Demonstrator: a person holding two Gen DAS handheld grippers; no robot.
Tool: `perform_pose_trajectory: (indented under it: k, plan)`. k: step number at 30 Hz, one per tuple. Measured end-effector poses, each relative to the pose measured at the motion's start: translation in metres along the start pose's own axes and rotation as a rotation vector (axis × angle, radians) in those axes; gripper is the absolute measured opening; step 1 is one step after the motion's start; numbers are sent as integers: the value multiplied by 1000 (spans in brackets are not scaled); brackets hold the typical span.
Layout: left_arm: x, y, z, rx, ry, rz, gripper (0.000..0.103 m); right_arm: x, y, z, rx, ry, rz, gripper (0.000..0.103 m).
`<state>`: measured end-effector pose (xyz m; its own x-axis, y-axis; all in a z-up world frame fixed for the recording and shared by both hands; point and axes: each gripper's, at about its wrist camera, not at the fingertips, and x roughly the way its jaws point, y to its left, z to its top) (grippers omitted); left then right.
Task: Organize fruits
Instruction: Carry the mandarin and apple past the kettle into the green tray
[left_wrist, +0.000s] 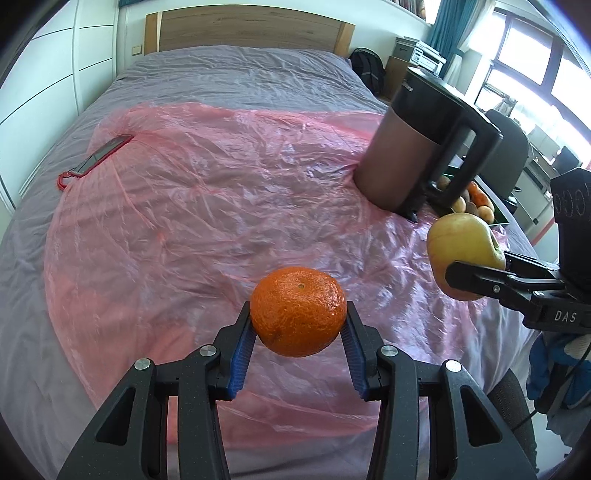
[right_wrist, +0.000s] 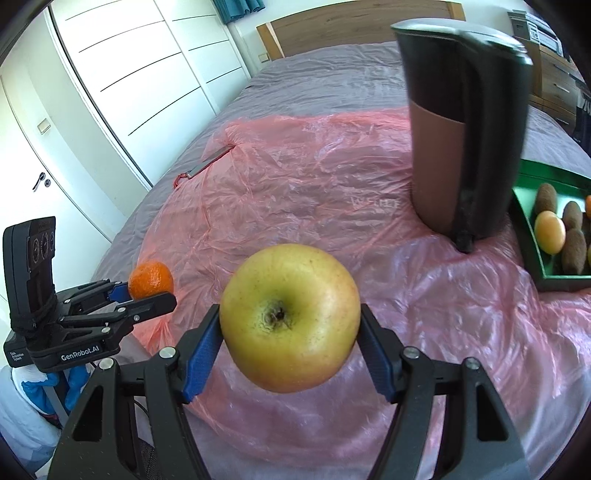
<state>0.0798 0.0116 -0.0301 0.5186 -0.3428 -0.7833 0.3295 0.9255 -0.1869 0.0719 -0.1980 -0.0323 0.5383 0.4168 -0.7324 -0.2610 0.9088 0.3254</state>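
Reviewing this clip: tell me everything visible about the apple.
The apple is yellow-green with a faint reddish blush and small brown speckles; its skin looks smooth and matte. The dark, dried calyx end faces the right wrist camera. It is whole, held in the air above the pink plastic sheet, clamped at its two sides by the blue-padded jaws of the right gripper. Nothing else touches it.

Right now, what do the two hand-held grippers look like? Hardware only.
Both match: the left hand-held gripper and right hand-held gripper have matte black linkage frames, silver pivot bolts and ribbed blue pads. The left's body reads "GenRobot.AI"; the right's shows "DAS". A black camera block tops each, and a black cable trails from each.
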Motion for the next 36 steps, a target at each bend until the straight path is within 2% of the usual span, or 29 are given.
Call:
perform_pose_trajectory:
  k: [9, 16, 29, 36]
  plan:
    - [-6, -48, -3, 43, 3, -34, 40, -35, -34, -18, 48, -42, -29, 103]
    - [2, -99, 4, 106, 27, -86, 40, -67, -76, -33, 113, -85, -70, 103]
    - [41, -220, 36, 241, 89, -230, 40, -133, -183, -57, 238, -175, -206, 103]
    - [76, -283, 66, 306, 111, -287, 40, -156, -249, -47, 276, -217, -276, 103]
